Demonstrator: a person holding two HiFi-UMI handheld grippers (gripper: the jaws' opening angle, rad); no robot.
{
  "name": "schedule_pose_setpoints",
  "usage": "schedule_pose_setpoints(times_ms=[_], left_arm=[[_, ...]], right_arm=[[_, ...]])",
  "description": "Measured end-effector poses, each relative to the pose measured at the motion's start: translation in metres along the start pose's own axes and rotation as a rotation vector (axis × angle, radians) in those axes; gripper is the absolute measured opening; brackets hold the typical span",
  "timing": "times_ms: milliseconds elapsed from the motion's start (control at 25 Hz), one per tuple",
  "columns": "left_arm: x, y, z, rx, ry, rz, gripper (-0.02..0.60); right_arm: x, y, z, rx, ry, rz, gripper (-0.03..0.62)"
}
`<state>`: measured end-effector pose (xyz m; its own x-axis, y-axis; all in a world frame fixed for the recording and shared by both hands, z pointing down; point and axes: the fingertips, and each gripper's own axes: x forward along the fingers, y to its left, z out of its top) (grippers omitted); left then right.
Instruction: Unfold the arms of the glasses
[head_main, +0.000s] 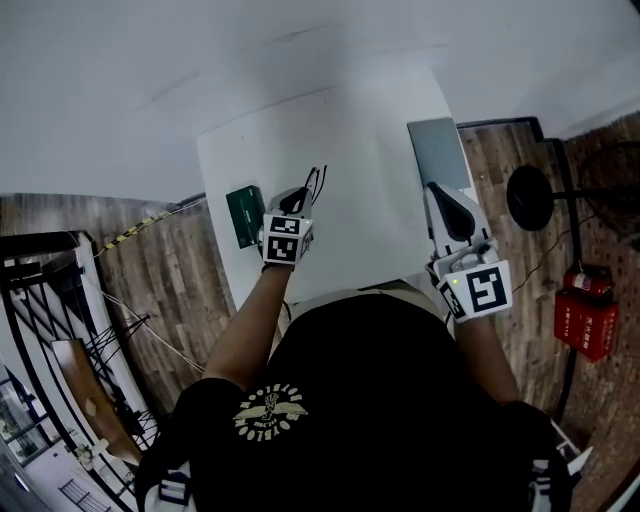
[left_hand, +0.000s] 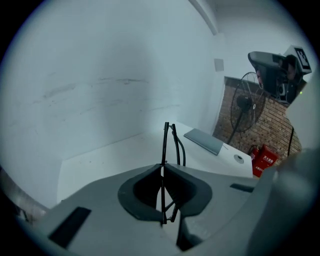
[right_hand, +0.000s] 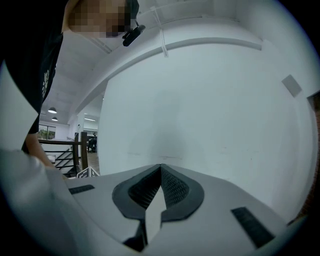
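Black thin-framed glasses are lifted above the white table, pinched in my left gripper. In the left gripper view the frame runs edge-on through the pinched jaws and sticks out past them, with a curved arm beside it. Whether the arms are folded I cannot tell. My right gripper hovers at the table's right edge, jaws shut with nothing between them. It faces a bare white wall, and it also shows as the dark gripper at the upper right of the left gripper view.
A dark green box lies at the table's left edge. A flat grey pad rests at the right side. A standing fan and a red extinguisher case stand on the wooden floor to the right. A stair railing is left.
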<state>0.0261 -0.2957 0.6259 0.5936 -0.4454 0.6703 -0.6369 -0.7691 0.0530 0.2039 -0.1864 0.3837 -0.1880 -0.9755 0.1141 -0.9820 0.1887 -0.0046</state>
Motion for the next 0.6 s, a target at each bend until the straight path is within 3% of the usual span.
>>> schedule_pose_setpoints(times_ms=[280, 600], left_arm=[[-0.049, -0.008, 0.041, -0.104, -0.197, -0.052, 0.023], [-0.108, 0.001, 0.077, -0.198, -0.326, -0.034, 0.023]], right_arm=[[0.005, 0.025, 0.012, -0.028, -0.018, 0.074, 0.002], [0.015, 0.051, 0.029, -0.032, -0.049, 0.152, 0.002]])
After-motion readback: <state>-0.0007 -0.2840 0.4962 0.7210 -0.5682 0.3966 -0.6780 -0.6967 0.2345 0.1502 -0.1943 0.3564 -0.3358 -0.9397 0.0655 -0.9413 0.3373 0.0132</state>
